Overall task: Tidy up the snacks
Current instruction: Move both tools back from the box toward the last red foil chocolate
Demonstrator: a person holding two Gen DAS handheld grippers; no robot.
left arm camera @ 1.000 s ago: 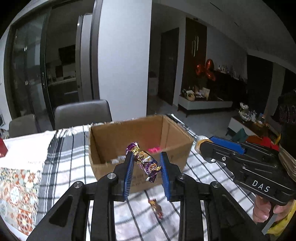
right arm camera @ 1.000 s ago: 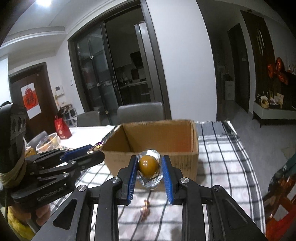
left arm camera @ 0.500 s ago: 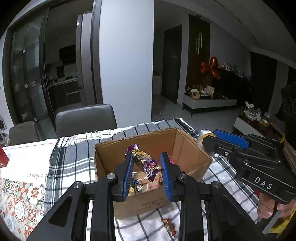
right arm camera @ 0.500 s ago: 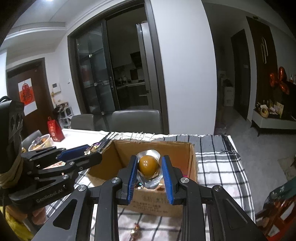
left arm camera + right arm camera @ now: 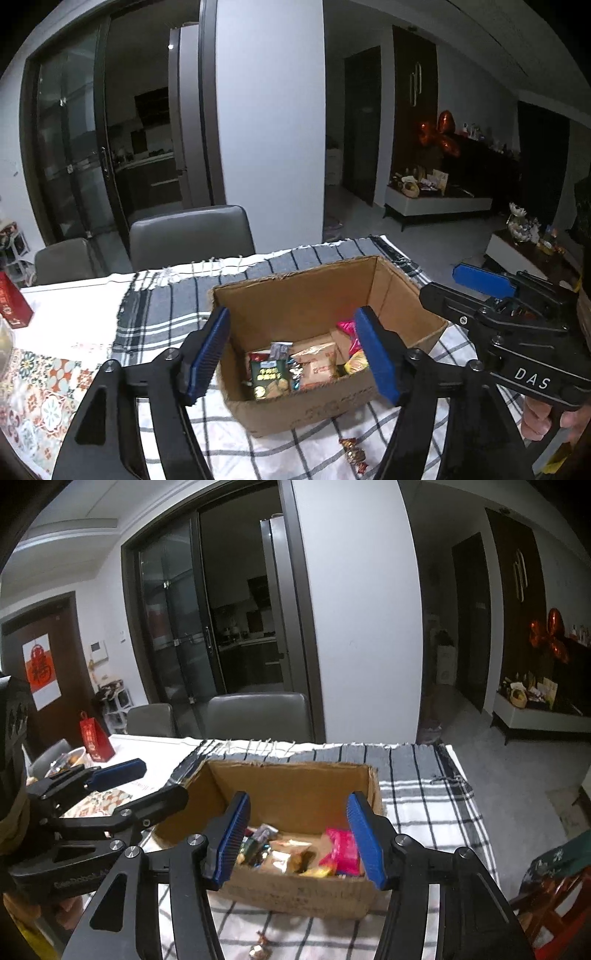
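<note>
Both the left gripper (image 5: 291, 354) and the right gripper (image 5: 297, 843) had just spread their fingers wide over the box (image 5: 332, 299), empty now. A second earlier each held a sweet. Those probably dropped among the snacks (image 5: 295, 365); one candy (image 5: 354, 452) remained on the counter by the box's near edge.

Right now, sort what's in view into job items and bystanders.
Job: box; snacks in it; loose candy on the cloth; left hand-held gripper; right hand-held gripper.
Bystanders: red bag; chairs; bowl.
</note>
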